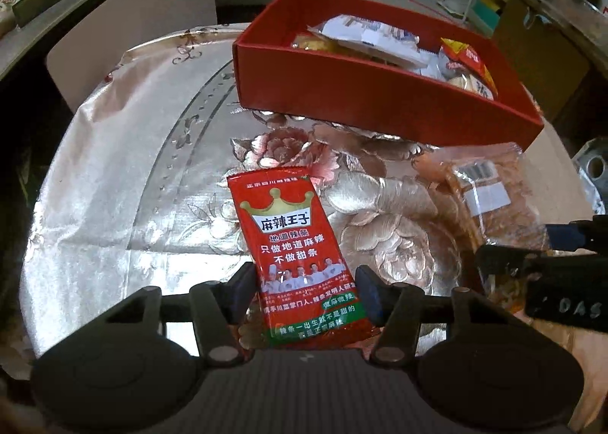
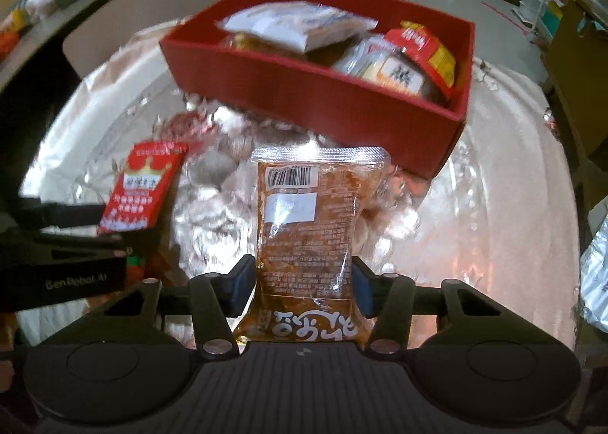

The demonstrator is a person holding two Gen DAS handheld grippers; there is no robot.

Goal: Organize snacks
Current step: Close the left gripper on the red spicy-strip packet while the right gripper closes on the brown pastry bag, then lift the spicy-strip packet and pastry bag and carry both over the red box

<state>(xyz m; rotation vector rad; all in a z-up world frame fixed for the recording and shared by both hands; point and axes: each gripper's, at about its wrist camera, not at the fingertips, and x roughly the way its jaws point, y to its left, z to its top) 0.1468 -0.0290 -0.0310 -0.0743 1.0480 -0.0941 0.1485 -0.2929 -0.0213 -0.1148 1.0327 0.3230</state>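
**Both grippers loaded, box ahead**

The left gripper (image 1: 304, 291) is clamped on the red packet (image 1: 294, 248): its two pads press the packet's side edges near the lower end, and most of the packet stands out ahead of the fingertips. The right gripper (image 2: 302, 284) grips the brown pouch (image 2: 309, 229) the same way, pads squeezing its sides low down so the waist pinches in, barcode end pointing forward. Whether either snack is lifted off the cloth (image 1: 114, 175) or only resting on it, the views do not settle.

The red box (image 1: 380, 107) lies ahead of both sets of fingers, slightly to the right of the left pair and dead ahead of the right. It already holds several snacks; the white bag (image 2: 296, 26) and a red-yellow packet (image 2: 425, 50) fill much of the floor.

The step in hand looks like carrying each snack forward and over the near wall. To do it well:

- Raise each snack high enough that its free forward end clears the near rim; both are floppy and could catch and fold.
- Keep the two grippers apart; they sit side by side, close enough to be seen in each other's view.
- Aim for the barer left part of the box, and let go low so the pouch lies flat rather than sliding off the pile.
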